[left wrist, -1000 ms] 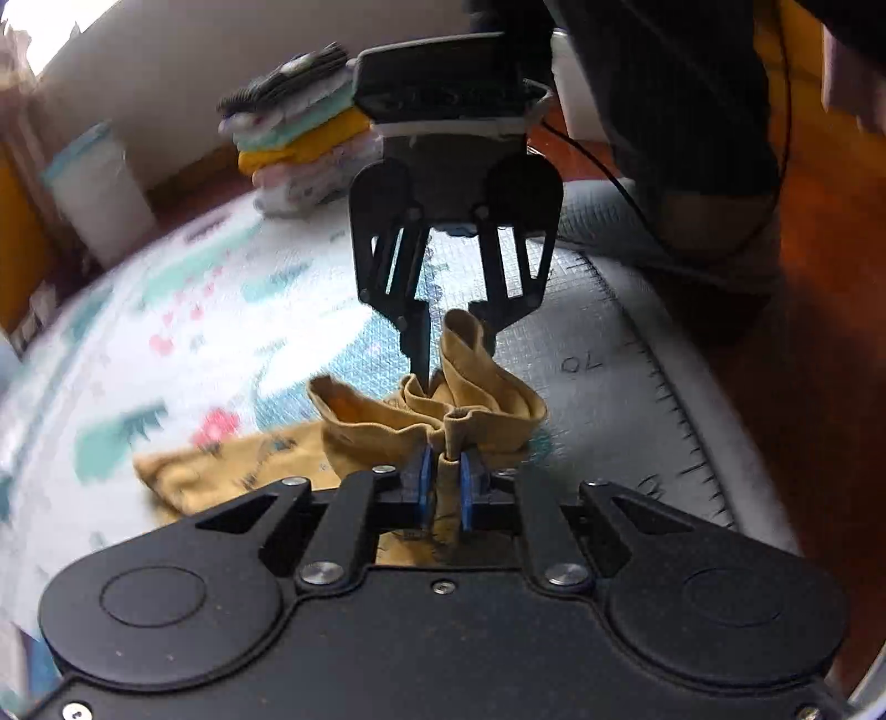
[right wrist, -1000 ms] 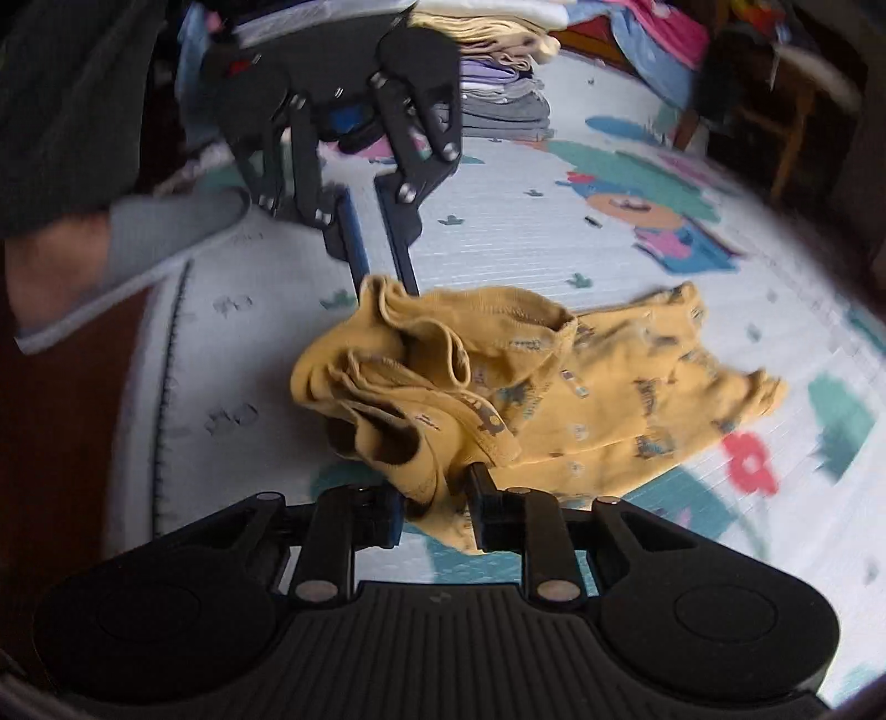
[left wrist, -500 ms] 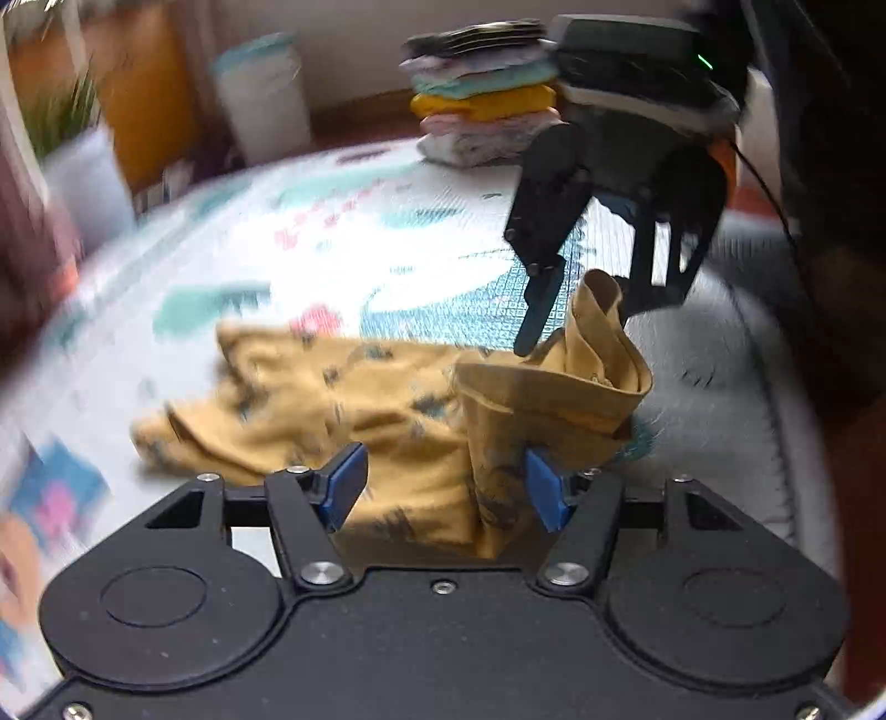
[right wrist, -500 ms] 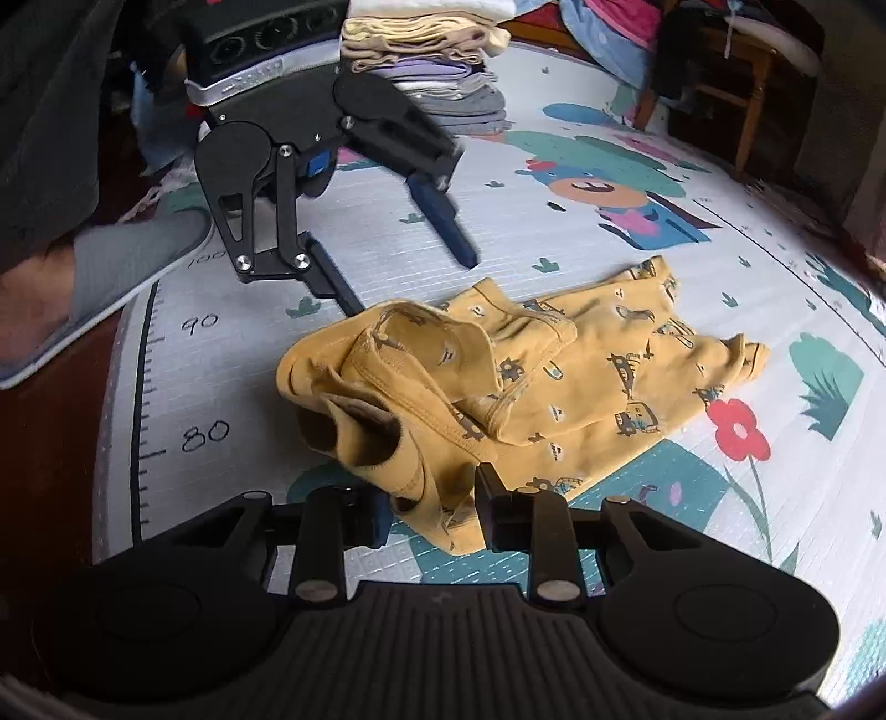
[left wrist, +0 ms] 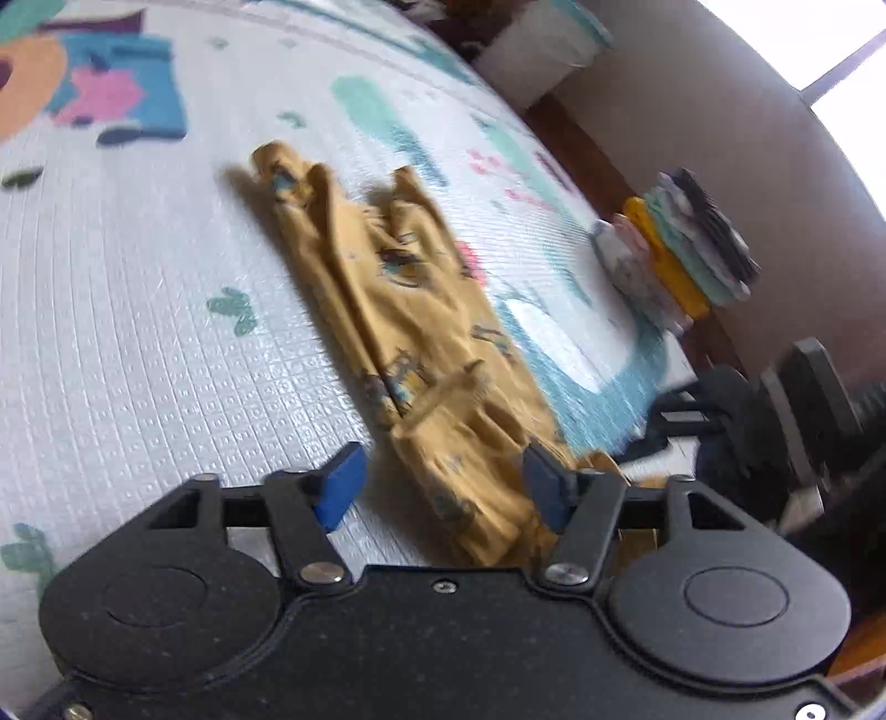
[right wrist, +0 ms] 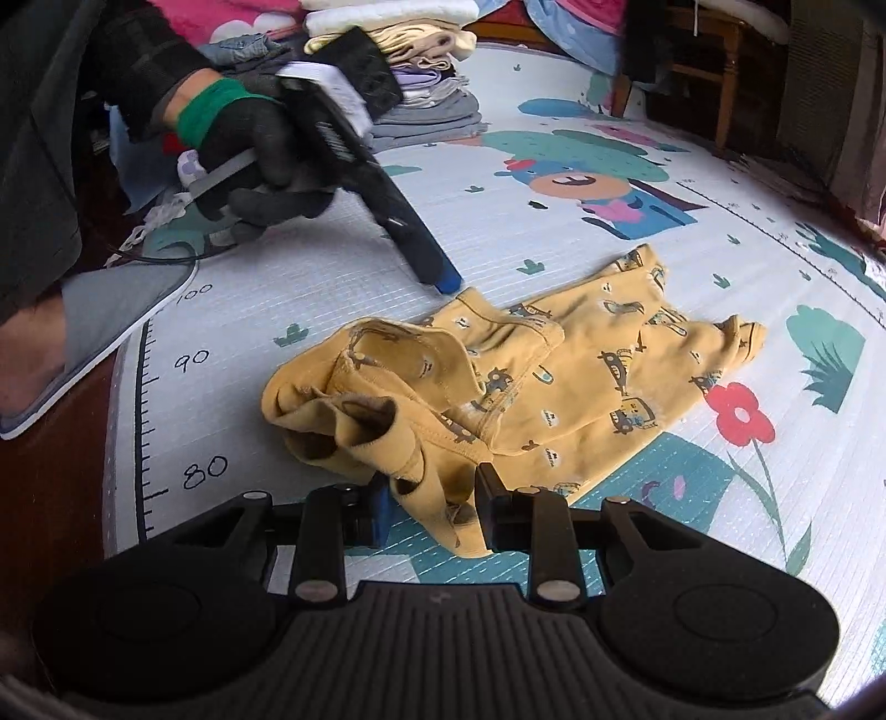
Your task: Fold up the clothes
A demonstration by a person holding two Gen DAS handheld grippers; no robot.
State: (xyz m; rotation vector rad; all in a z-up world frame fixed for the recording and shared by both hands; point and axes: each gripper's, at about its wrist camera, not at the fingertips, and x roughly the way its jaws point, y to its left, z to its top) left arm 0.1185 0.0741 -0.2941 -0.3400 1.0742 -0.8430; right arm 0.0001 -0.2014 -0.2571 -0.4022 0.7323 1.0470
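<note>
A small yellow printed garment (right wrist: 531,382) lies crumpled on the play mat (right wrist: 498,232), its bunched waistband end nearest the right camera. It also shows in the left wrist view (left wrist: 410,310), stretched out lengthwise. My left gripper (left wrist: 443,479) is open, its blue pads on either side of the garment's near end without gripping it. In the right wrist view the left gripper (right wrist: 432,271) is tilted down beside the garment's far edge, held by a gloved hand (right wrist: 243,138). My right gripper (right wrist: 429,507) is open with the bunched fabric lying between its fingers.
A stack of folded clothes (right wrist: 410,66) stands at the mat's far edge, another stack (left wrist: 681,249) in the left wrist view. A foot in a grey slipper (right wrist: 94,321) rests at the mat's left edge. A wooden chair (right wrist: 703,72) and a white bin (left wrist: 548,50) stand beyond the mat.
My left gripper let go of the fabric, opened wide and swung round to the garment's other side. My right gripper has opened a little; the garment has settled flatter on the mat.
</note>
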